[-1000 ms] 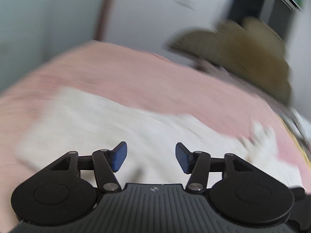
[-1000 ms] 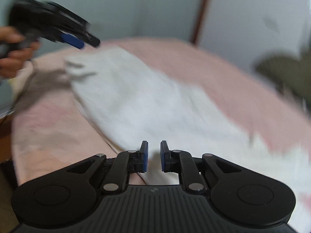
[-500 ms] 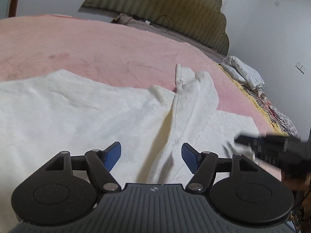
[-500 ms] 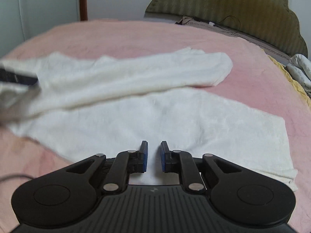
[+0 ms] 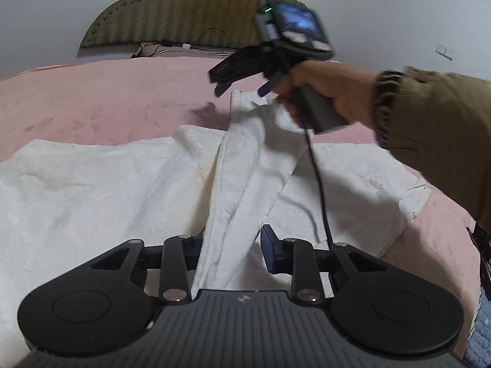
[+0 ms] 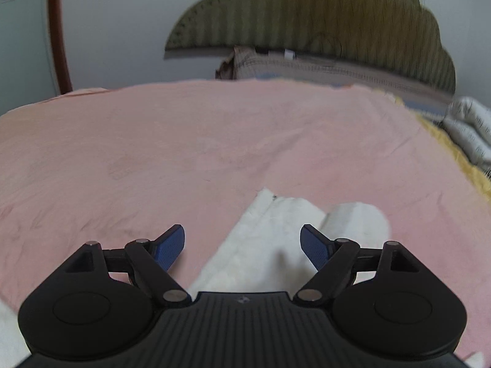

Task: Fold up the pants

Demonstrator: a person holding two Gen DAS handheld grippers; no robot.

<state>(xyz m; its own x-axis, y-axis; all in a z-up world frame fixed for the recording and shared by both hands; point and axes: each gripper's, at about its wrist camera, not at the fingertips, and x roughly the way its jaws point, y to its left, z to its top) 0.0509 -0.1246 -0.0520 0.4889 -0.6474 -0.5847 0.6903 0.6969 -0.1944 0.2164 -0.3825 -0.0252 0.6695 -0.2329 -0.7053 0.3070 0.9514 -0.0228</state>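
Note:
White pants (image 5: 92, 190) lie spread on a pink bed (image 5: 101, 101). One leg (image 5: 245, 178) runs as a raised ridge from between my left gripper's (image 5: 231, 251) open jaws to the far hem. Cloth lies between those jaws; the left pad is hidden by it. My right gripper (image 5: 242, 87) hovers over that hem in the left wrist view. In its own view my right gripper (image 6: 242, 245) is wide open with the leg end (image 6: 276, 230) below and between its fingers.
A green padded headboard (image 5: 190, 9) and a pillow (image 6: 276, 64) stand at the far end of the bed. Folded bedding (image 6: 469, 128) lies at the right edge. A black cable (image 5: 319, 184) hangs from the right gripper across the pants.
My right gripper has opened and moved to the far leg hem. My left gripper has moved onto the leg, with cloth now between its jaws.

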